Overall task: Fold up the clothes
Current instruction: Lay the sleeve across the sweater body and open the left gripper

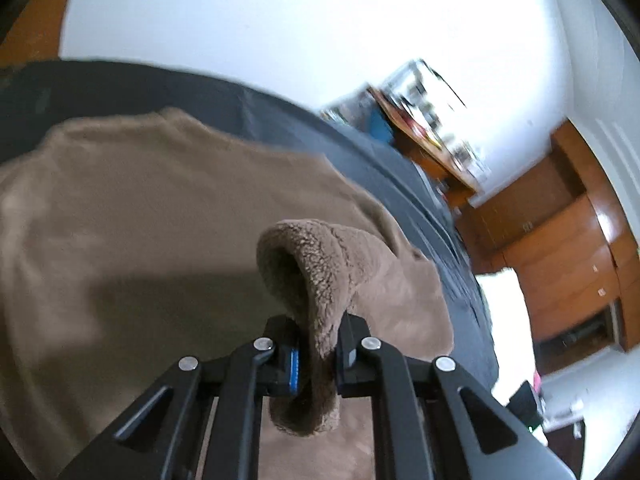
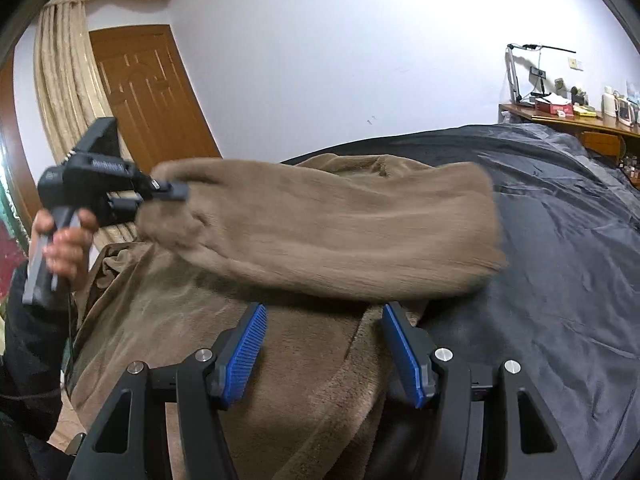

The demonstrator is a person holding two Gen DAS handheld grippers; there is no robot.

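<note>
over the dark bed (image 2: 560, 240), left gripper (image 1: 316, 352) pinches the cuff of a brown fleece (image 2: 280, 360) sleeve (image 2: 340, 232), lifted, running left-right across the body. right gripper (image 2: 324, 344) gapes wide, empty, just near of the sleeve.

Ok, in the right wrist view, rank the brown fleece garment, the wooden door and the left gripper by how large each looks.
1. brown fleece garment, by far the most of the frame.
2. wooden door.
3. left gripper.
The door stands farther back, so this is apparent size only.
</note>
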